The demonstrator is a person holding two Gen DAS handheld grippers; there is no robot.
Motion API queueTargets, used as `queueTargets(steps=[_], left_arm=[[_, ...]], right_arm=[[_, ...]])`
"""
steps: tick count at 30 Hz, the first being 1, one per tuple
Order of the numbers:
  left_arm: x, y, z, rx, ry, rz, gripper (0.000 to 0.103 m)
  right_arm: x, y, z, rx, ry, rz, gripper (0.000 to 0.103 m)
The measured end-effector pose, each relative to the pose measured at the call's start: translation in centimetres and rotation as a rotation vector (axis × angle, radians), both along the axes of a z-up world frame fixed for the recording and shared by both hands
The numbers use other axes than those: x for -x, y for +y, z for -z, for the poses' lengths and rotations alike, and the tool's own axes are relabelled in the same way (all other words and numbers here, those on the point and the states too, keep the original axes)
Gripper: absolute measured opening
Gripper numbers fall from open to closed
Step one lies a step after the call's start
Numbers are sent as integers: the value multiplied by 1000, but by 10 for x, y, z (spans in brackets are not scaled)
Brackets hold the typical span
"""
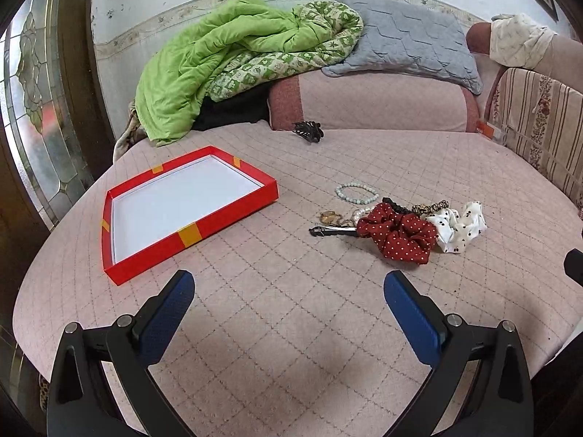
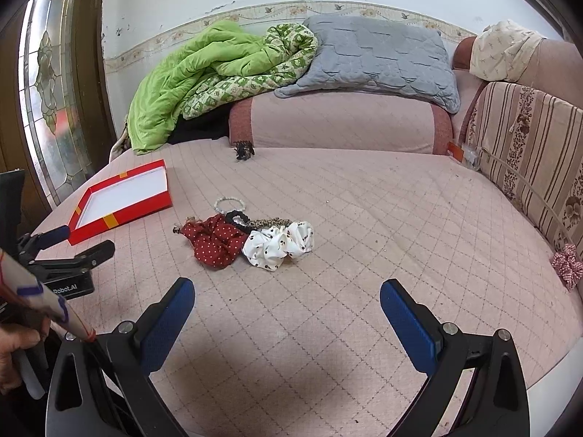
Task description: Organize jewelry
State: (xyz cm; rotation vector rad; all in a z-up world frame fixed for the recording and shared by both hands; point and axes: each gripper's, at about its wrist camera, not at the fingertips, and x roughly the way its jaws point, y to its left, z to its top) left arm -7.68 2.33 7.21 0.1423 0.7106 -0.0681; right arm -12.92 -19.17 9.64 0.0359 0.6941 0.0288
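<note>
An empty red tray with a white floor lies on the pink quilted bed at the left. To its right is a pile: a pale bead bracelet, a red dotted scrunchie, a white dotted scrunchie, a leopard scrunchie, a black scrunchie, a black hair clip and amber pieces. My left gripper is open and empty, near the tray's front. My right gripper is open and empty, short of the pile.
A black claw clip lies by the pink bolster. A green quilt and a grey pillow are behind. A striped cushion stands at the right, with a red checked scrunchie below it.
</note>
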Motion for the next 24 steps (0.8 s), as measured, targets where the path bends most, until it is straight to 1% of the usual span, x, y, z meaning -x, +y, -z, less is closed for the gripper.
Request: queueTargets(steps=[1, 4, 5, 8, 9, 10, 15, 17, 18, 19, 24], left_arm=[[2, 3, 2, 12, -10, -1, 103], [2, 4, -1, 8, -10, 1, 103], [3, 8, 2, 29, -12, 1, 103], [2, 9, 0, 27, -7, 2, 103], [4, 14, 3, 75, -10, 0, 103], [3, 8, -1, 21, -5, 1, 103], [3, 11, -1, 40, -1, 0, 103], [3, 13, 1, 71, 5, 0, 103], [3, 14, 1, 74, 6, -1, 103], [3, 11, 0, 51, 6, -1, 103], [4, 10, -1, 30, 4, 1, 103]], right_arm=[[0, 1, 0, 2, -1, -1, 103], [1, 1, 0, 6, 0, 0, 103], [1, 1, 0, 6, 1, 1, 103], [1, -2, 0, 2, 2, 4, 103], [1, -2, 0, 0, 2, 5, 103], [1, -3, -1, 0, 3, 6, 103], [1, -3, 0, 1, 3, 7, 103], [1, -3, 0, 1, 3, 6, 103], [1, -3, 0, 2, 3, 6, 103], [1, -3, 0, 1, 2, 7, 103], [1, -4, 1, -4, 5, 7, 103]])
